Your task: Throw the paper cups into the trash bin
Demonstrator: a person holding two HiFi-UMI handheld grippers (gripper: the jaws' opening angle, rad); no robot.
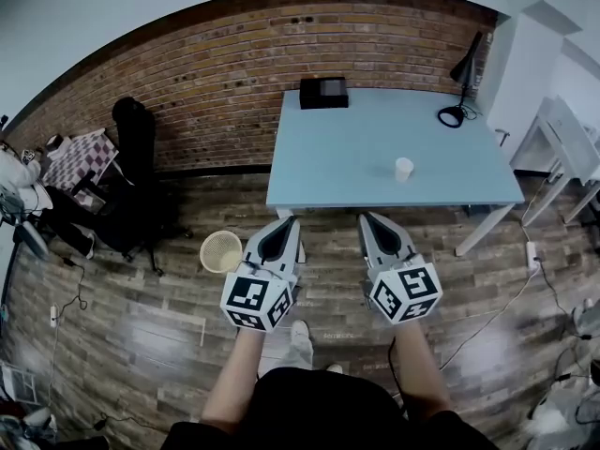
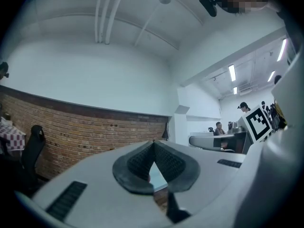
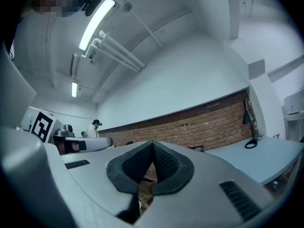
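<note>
Head view: just short of the table's [image 1: 337, 157] near edge, the left gripper [image 1: 284, 223] and the right gripper [image 1: 369, 220] are held level side by side, each with its jaws pressed together on nothing. The pale trash bin [image 1: 221, 250] sits on the floor off the table's near left corner, and one white paper cup [image 1: 403, 169] stands upright on the table's near right part, apart from both grippers. Further back, a black box [image 1: 323, 92] lies at the table's far edge and a black lamp [image 1: 461, 90] at its far right corner, with a brick wall [image 1: 216, 73] behind.
</note>
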